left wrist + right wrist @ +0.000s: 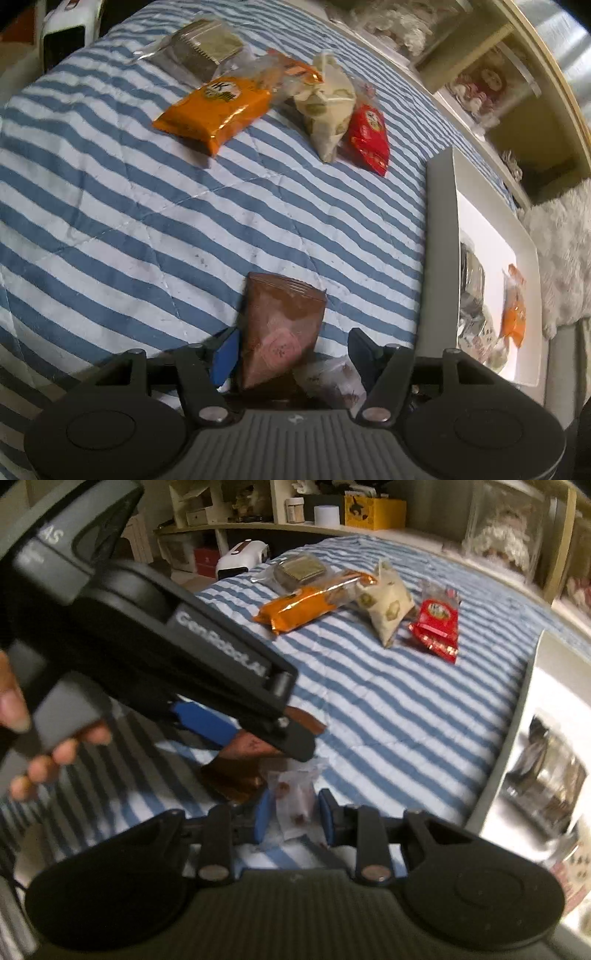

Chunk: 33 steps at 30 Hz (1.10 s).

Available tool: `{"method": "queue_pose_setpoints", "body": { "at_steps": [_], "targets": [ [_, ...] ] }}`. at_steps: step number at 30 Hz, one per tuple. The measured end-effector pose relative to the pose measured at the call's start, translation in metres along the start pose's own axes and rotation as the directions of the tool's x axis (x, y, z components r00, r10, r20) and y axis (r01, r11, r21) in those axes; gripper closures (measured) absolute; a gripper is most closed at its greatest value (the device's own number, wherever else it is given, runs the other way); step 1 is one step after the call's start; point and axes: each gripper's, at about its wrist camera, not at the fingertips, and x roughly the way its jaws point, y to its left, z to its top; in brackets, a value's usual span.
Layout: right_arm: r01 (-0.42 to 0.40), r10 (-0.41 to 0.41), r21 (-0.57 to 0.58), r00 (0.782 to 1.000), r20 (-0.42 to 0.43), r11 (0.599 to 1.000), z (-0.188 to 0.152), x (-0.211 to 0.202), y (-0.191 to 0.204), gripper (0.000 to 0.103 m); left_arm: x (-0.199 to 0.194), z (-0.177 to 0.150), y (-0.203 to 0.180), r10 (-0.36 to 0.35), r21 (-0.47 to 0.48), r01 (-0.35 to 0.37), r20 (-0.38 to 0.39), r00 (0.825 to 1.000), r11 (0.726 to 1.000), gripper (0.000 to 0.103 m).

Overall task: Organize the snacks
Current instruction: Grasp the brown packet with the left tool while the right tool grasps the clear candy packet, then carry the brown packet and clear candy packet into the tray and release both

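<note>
A brown snack packet (282, 325) lies on the striped bedspread between the blue pads of my left gripper (295, 350), whose jaws stand wide apart around it. A clear wrapped snack (328, 380) lies beside it. In the right wrist view my right gripper (293, 814) has its pads on either side of that clear snack (295, 805), with a gap. The left gripper's body (177, 657) crosses that view above the brown packet (236, 771). Farther off lie an orange packet (218, 110), a beige pouch (328, 107), a red packet (369, 136) and a grey packet (205, 48).
A white tray (491, 225) at the right holds several snacks, among them an orange one (513, 314). Shelves (295, 506) with boxes and jars line the far side. A white device (242, 559) stands beyond the bed's far corner.
</note>
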Motion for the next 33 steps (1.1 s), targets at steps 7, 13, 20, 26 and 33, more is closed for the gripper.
{"method": "queue_pose_setpoints", "body": {
  "at_steps": [7,13,20,26,33],
  "targets": [
    [-0.048,0.049,0.016,0.998,-0.029,0.999,-0.004,-0.002,0.003,0.07,0.003,-0.008,-0.015,0.057,0.146,-0.056,0.0,0.998,0.988,0.038],
    [-0.005,0.007,0.044,0.999,-0.051,0.999,-0.009,-0.006,-0.007,0.07,0.008,-0.017,-0.025,0.112,0.201,-0.115,0.026,0.993,0.973,0.04],
    [0.036,-0.033,0.069,0.998,-0.046,0.997,-0.017,-0.018,-0.017,0.07,0.011,-0.021,-0.029,0.185,0.264,-0.193,0.054,0.981,0.945,0.06],
    [0.038,-0.04,0.103,0.999,0.011,0.994,-0.014,-0.034,-0.024,0.07,-0.009,-0.016,-0.04,0.171,0.312,-0.208,0.141,0.975,0.927,0.061],
    [0.052,-0.073,0.176,0.991,0.116,0.983,-0.002,-0.063,-0.05,0.07,-0.047,-0.005,-0.06,0.042,0.318,-0.119,0.241,0.97,0.941,0.06]
  ]
}}
